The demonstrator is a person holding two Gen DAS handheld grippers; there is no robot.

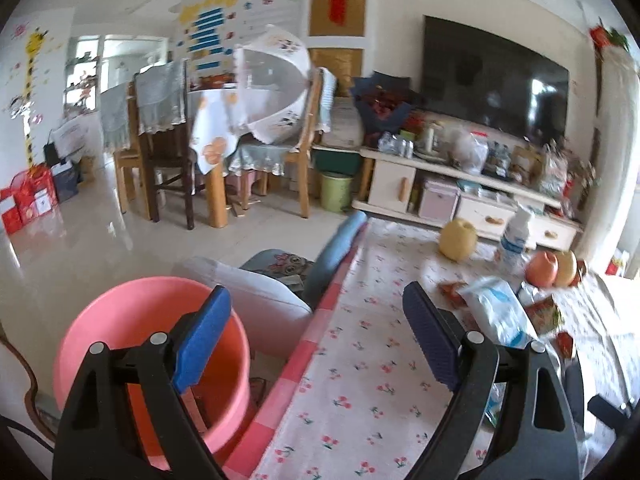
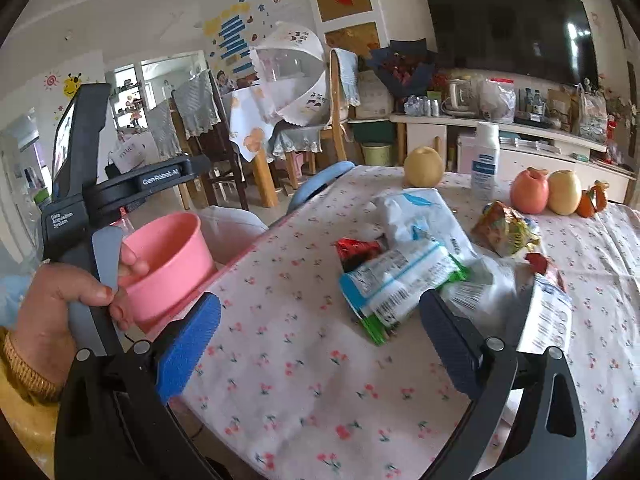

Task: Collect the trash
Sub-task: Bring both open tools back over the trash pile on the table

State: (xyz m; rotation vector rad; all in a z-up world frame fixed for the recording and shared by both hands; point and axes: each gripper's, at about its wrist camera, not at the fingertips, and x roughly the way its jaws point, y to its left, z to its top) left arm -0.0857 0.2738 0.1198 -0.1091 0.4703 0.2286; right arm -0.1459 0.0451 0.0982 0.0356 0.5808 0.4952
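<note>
**Me:** While both my claws hang wide apart with nothing between their pads, the trash lies in a loose heap on the bench [image 2: 304, 380]: a white-and-green wrapper [image 2: 394, 284], a red foil packet [image 2: 356, 250], a white bag [image 2: 420, 216] and a crinkled orange snack bag [image 2: 504, 228]. The pink bin [image 2: 168, 256] stands off the bench's left edge, below it.

**Other:** So what worries you?

**Me:** My right claw [image 2: 320, 340] is nearest the white-and-green wrapper, which overlaps the others. If I close on the pile's edge, I may drag two pieces and drop one on the way over.

**Other:** And the fruit?

**Me:** The pear [image 2: 424, 166], the apples [image 2: 530, 192] and the white bottle [image 2: 486, 160] stand just behind. A sweep too far could roll one off.

**Other:** The left one?

**Me:** My left claw [image 1: 316, 340] hovers over the bench's edge beside the bin. I could knock the rim, and thin film may slip from flat pads.
</note>
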